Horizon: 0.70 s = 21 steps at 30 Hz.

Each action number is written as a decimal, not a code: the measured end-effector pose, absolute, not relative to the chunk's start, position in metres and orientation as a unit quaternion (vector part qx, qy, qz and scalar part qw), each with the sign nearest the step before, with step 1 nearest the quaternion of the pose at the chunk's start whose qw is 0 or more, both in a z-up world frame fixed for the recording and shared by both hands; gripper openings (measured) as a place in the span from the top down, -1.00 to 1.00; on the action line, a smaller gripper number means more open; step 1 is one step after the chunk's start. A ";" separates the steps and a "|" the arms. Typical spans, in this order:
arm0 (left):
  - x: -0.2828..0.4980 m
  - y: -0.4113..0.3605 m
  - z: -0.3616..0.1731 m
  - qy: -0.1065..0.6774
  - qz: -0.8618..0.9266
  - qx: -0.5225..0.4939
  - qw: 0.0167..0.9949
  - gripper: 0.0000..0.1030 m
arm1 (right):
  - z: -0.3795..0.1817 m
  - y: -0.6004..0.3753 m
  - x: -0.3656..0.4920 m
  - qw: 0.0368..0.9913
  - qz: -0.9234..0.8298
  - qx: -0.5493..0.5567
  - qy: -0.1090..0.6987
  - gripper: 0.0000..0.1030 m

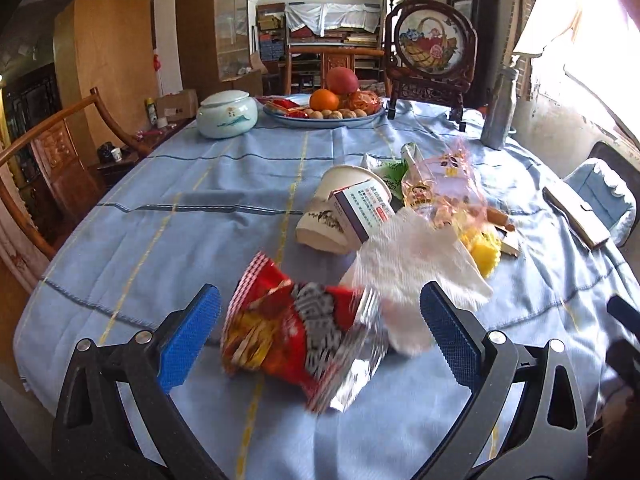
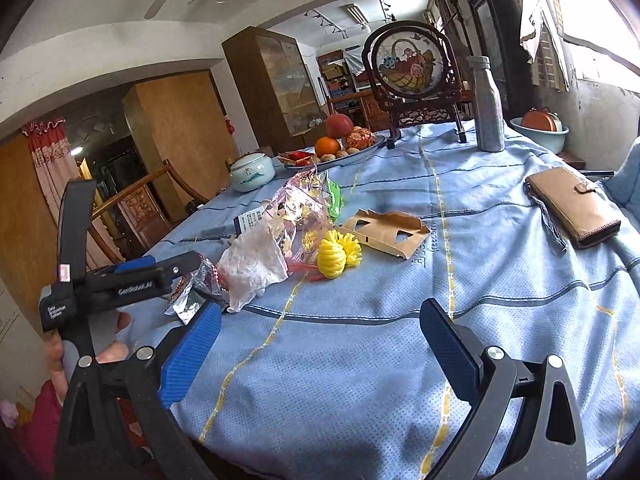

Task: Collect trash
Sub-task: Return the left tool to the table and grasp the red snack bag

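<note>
A crumpled red snack bag (image 1: 296, 336) with a foil inside lies on the blue tablecloth (image 1: 160, 208). My left gripper (image 1: 320, 334) is open, with one blue pad on either side of the bag and neither pad touching it. A white tissue (image 1: 408, 276) rests just beyond the bag. Further back lie a tipped paper cup (image 1: 332, 216), a small box (image 1: 364, 212), a clear wrapper (image 1: 444, 184) and a yellow item (image 1: 484, 248). My right gripper (image 2: 320, 352) is open over bare cloth. In the right wrist view, the left gripper (image 2: 188, 264) sits beside the tissue (image 2: 252, 268) and a torn cardboard piece (image 2: 384, 232).
At the far side stand a fruit plate (image 1: 280, 114), a ceramic jar (image 1: 227, 114), a framed embroidery (image 1: 430, 46) and a metal bottle (image 2: 488, 104). A brown wallet (image 2: 572, 208) lies at the right. Wooden chairs stand at the left table edge.
</note>
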<state>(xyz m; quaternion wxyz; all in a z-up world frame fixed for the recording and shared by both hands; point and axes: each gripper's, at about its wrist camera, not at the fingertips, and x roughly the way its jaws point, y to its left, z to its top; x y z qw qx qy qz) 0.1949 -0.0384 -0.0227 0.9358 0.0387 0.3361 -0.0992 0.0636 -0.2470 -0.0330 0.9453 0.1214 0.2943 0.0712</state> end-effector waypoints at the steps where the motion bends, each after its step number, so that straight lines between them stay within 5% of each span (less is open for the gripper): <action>1: 0.202 -0.040 -0.025 0.341 -0.096 0.038 0.934 -0.87 | -0.034 -0.247 0.065 0.945 0.069 0.120 0.296 -0.90; 21: 0.161 0.077 -0.024 0.360 0.000 0.036 0.932 -0.87 | -0.040 -0.230 0.081 0.938 0.113 0.122 0.304 -0.90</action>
